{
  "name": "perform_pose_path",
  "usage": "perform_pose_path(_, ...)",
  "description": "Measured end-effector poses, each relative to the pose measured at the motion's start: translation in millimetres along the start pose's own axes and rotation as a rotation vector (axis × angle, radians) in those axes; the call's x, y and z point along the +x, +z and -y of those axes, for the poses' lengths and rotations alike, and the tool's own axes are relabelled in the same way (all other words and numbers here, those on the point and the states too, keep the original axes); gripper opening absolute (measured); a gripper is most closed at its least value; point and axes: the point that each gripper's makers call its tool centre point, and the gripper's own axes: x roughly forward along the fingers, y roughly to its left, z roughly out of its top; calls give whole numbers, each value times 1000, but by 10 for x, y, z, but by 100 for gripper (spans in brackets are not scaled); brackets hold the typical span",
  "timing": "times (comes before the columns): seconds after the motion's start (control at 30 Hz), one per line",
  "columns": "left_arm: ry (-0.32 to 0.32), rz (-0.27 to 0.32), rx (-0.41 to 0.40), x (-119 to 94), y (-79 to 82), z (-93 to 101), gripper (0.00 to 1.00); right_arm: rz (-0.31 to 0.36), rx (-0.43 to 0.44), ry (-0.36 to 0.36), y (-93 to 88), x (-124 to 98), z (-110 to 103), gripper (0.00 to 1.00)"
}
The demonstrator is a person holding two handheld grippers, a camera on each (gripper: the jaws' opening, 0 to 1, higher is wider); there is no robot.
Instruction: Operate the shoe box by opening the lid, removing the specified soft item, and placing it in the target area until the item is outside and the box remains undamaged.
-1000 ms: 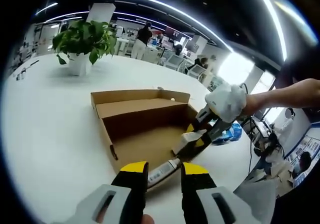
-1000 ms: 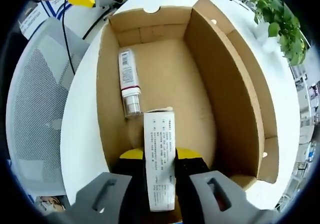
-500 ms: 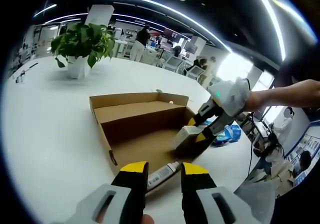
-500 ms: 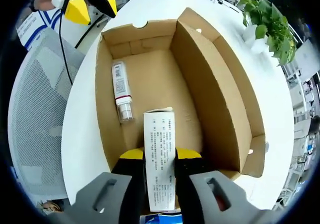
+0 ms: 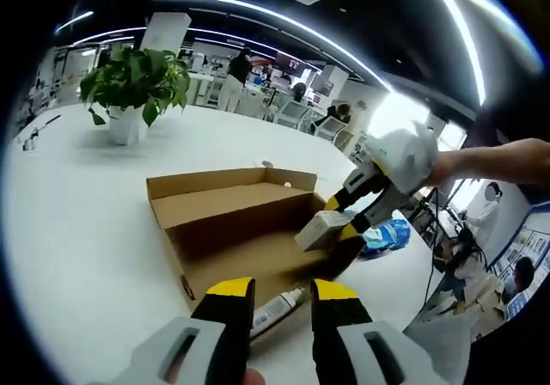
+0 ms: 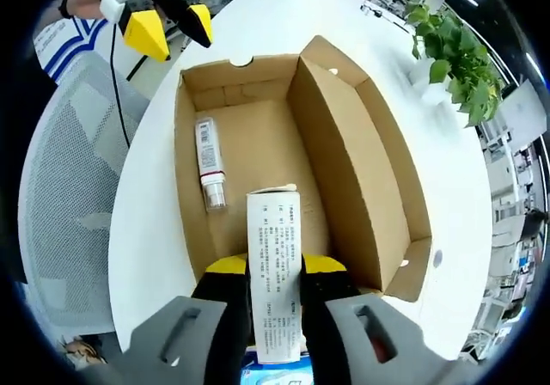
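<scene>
Carton (image 6: 275, 269) pinched between right tongs (image 6: 275, 273), raised above open shoe box (image 6: 258, 179) to clear the walls without tearing cardboard. Tube (image 6: 209, 163) lying inside box, near one wall. Left tongs (image 5: 282, 292) spread, empty, hovering beside box, near tube. Box on white bench (image 5: 77, 204).

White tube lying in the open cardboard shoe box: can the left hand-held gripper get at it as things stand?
Probably yes. The left hand-held gripper is open and empty, the white tube lies uncovered on the brown cardboard shoe box floor, and the right hand-held gripper holds its white printed carton above the box, away from the tube.
</scene>
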Motion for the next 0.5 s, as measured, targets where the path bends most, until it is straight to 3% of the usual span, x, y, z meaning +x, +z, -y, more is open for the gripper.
perform_pose_path(0.5,-16,9,15,-8,25,60,26,15,-13,-54,32,-297,32,18)
